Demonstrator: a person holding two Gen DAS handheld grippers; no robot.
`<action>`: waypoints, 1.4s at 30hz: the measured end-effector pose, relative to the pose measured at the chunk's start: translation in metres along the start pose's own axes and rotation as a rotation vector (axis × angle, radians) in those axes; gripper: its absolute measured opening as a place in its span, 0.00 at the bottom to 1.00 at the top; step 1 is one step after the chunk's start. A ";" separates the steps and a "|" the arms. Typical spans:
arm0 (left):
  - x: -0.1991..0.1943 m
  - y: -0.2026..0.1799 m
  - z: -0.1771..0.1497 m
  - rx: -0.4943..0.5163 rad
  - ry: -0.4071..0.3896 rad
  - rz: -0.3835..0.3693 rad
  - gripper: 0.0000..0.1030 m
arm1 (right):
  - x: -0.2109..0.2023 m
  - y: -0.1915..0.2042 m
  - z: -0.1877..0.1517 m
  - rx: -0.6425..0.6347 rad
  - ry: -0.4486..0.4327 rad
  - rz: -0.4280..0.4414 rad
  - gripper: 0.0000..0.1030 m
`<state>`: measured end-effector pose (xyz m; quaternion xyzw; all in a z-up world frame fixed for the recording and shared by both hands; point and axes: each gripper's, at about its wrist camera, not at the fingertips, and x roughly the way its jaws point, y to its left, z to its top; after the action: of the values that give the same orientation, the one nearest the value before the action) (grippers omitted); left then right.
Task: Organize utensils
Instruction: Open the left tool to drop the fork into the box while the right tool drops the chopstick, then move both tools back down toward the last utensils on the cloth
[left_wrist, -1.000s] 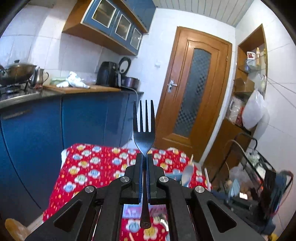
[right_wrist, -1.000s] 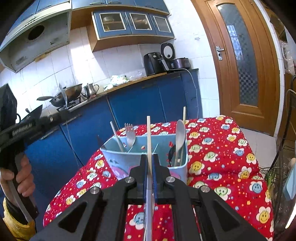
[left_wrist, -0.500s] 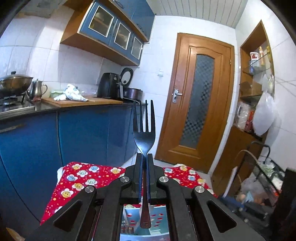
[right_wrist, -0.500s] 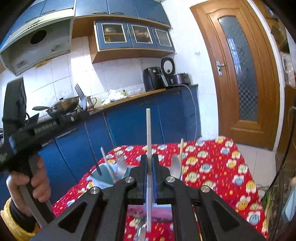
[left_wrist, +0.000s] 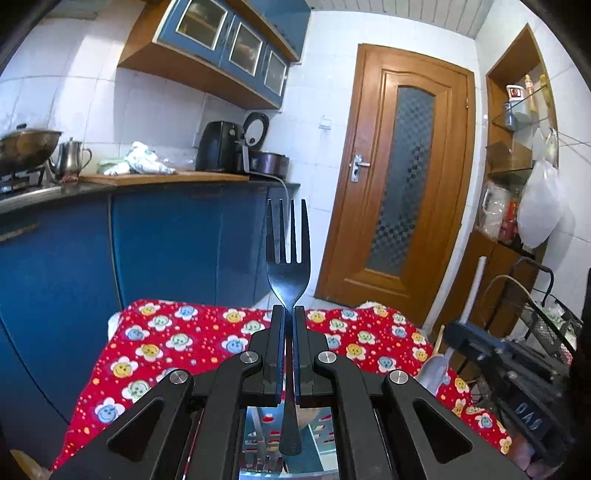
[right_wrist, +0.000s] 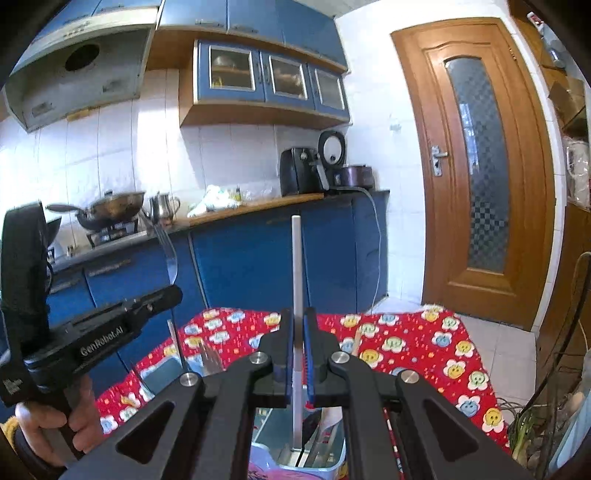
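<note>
My left gripper (left_wrist: 289, 314) is shut on a black fork (left_wrist: 287, 254) that stands upright, tines up, with its handle end low between the fingers above a pale blue utensil holder (left_wrist: 317, 454). My right gripper (right_wrist: 297, 319) is shut on a white chopstick (right_wrist: 296, 266), held upright, its lower end inside the utensil holder (right_wrist: 266, 432). The left gripper also shows at the left of the right wrist view (right_wrist: 110, 325), held by a hand. Other utensils (right_wrist: 210, 360) stand in the holder.
The holder stands on a table with a red flowered cloth (left_wrist: 177, 343). Blue kitchen cabinets (left_wrist: 166, 236) run behind it, with a wok, kettle and air fryer on the counter. A wooden door (left_wrist: 402, 184) is at the right, with a wire rack (left_wrist: 546, 325) beside it.
Both grippers have tilted up and come closer over the holder, which has slid to the bottom edge of both views. The fork and chopstick stay gripped.
</note>
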<state>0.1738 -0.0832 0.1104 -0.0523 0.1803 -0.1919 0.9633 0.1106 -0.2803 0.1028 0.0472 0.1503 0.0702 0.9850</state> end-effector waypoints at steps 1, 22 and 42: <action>0.002 0.001 -0.002 0.000 0.012 -0.009 0.03 | 0.005 0.001 -0.004 -0.005 0.017 0.000 0.06; -0.040 -0.012 -0.006 0.032 0.033 -0.064 0.28 | -0.023 0.001 -0.007 0.075 0.031 0.047 0.24; -0.107 -0.005 -0.043 0.028 0.179 -0.007 0.32 | -0.084 0.021 -0.036 0.101 0.125 0.060 0.29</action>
<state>0.0646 -0.0475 0.1065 -0.0220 0.2626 -0.2015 0.9434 0.0178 -0.2699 0.0956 0.0969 0.2135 0.0946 0.9675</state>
